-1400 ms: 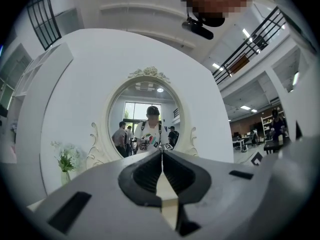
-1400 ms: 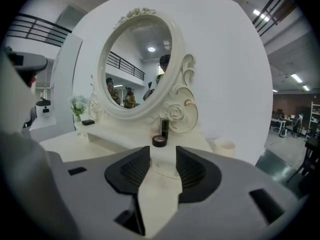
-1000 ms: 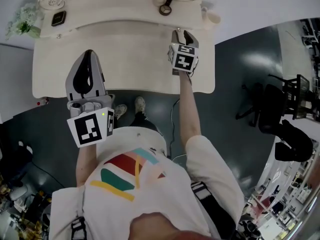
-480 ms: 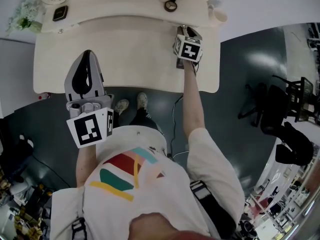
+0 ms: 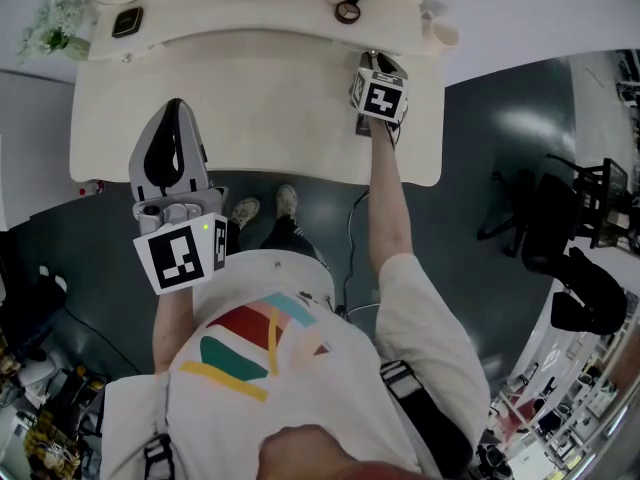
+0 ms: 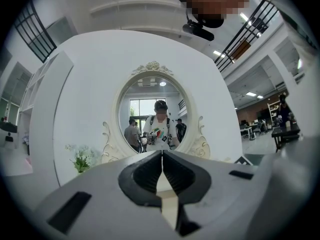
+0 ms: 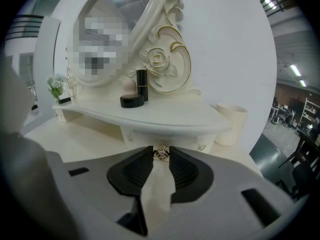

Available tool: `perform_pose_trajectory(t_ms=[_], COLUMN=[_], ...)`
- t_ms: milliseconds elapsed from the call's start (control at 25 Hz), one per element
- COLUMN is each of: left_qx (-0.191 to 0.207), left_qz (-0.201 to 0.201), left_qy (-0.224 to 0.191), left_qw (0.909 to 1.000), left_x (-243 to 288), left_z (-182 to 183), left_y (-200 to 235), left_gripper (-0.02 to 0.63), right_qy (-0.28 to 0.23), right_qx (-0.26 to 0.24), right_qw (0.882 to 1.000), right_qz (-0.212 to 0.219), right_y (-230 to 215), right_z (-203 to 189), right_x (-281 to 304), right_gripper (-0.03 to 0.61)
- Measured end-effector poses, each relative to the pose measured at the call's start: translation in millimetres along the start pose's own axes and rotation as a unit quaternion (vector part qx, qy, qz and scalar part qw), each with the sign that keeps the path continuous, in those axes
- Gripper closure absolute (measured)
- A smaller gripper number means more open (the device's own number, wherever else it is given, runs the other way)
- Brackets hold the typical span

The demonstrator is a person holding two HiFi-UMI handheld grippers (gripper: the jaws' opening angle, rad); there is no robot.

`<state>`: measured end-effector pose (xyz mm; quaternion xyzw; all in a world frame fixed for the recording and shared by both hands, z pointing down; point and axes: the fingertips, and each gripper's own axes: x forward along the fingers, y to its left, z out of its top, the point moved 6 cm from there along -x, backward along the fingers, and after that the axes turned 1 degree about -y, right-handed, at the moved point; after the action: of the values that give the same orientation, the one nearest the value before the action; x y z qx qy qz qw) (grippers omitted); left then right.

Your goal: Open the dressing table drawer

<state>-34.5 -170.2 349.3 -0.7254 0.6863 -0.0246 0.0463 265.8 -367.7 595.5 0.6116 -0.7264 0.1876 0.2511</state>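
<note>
- Carried the right gripper [image 5: 383,64] a little up and to the right in the head view, off the open tabletop toward the back shelf of the dressing table [image 5: 250,118].
- Stretched the right forearm further up the frame to follow.
- Narrowed its jaws (closing at this moment), with the drawer's small gold knob [image 7: 161,153] between the tips.
- Shifted the head view slightly too: pushed the flower sprig [image 5: 55,33] and the flat black item [image 5: 127,21] nearer the top edge at upper left, and slid the table's right edge further right.
</note>
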Motion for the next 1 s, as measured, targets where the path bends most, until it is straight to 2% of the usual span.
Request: perform_pose_trajectory(t_ms=[1000], left_qx=[-0.018], left_qz=[-0.005], left_qy=[0.009], left_qw=[0.9998], left_x=[-9], left_z=[-5], left_y=[5], left_gripper=[0.606], right_qy=[0.013], right_qx=[-0.029], right_qw=[0.999], right_qz=[0.008], right_y=[6], right_z=[-12], right_x=[-22], right_gripper=[0.495])
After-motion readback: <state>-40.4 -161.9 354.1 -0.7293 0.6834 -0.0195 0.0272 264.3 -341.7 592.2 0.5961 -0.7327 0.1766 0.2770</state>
